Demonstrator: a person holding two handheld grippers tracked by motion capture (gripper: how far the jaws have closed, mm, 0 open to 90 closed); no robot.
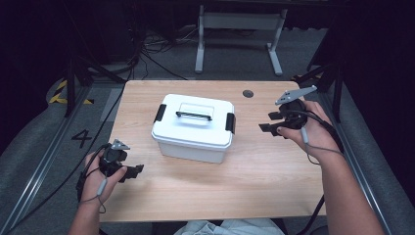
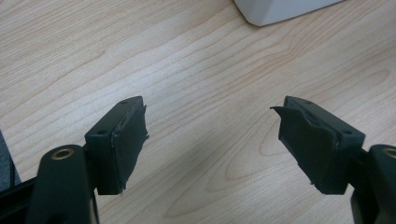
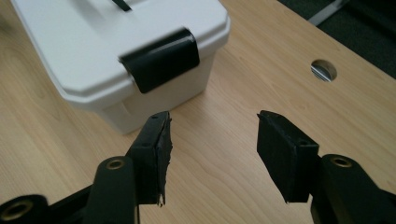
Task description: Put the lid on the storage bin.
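White box (image 1: 193,128) mid-table (image 1: 254,181), long axis left-right; right gripper (image 1: 274,122) nearer, facing its right latch (image 3: 161,58); left gripper (image 1: 131,172) farther; both jaws wide, empty.

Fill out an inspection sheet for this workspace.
Surface: wooden table, round hole near the far edge.
Job's things: white box, lid on, black handle flat, a black latch at each end.
Clutter: nothing seen.
Grippers: left claw open, near the front left; right claw open, beside the box's right end; both empty.
Cables: one trails from each claw; more on the floor behind.
Surroundings: grey floor, metal frame beyond.
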